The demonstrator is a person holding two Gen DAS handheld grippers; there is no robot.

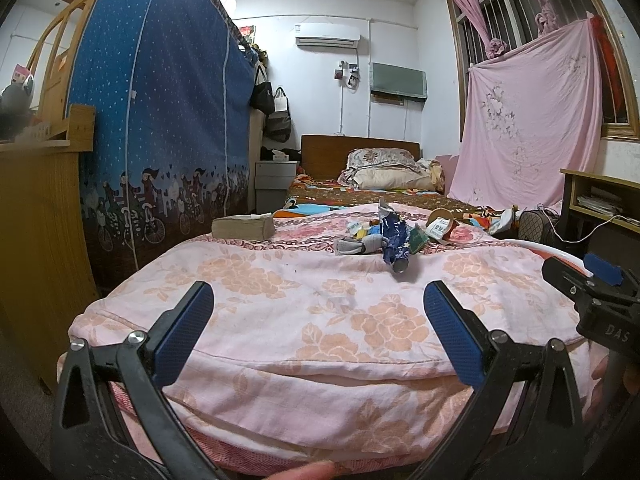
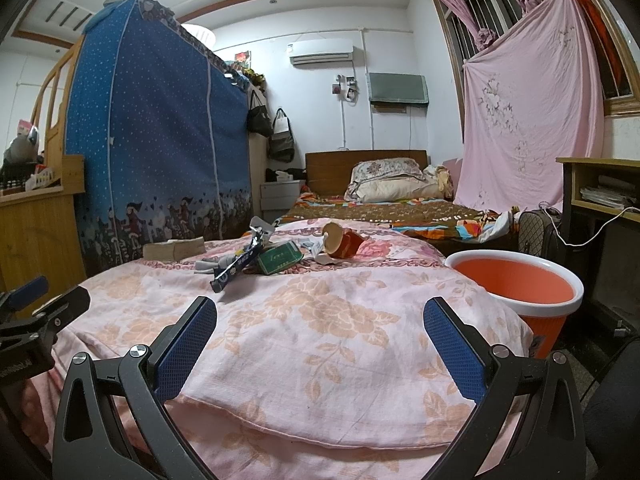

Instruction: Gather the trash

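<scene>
Left gripper (image 1: 318, 316) and right gripper (image 2: 320, 330) low over the pink floral quilted bed (image 2: 320, 340), both jaws spread wide and empty, crumpled blue foil wrapper (image 2: 236, 268), green carton (image 2: 280, 258) and torn red paper cup (image 2: 344, 242) littered mid-bed, orange white-rimmed plastic bin (image 2: 520, 286) beside the bed's right edge

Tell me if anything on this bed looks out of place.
Yes: litter sits mid-quilt: a crumpled blue wrapper, a green packet and a tipped-over red paper cup. The orange bin stands beside the bed.
</scene>
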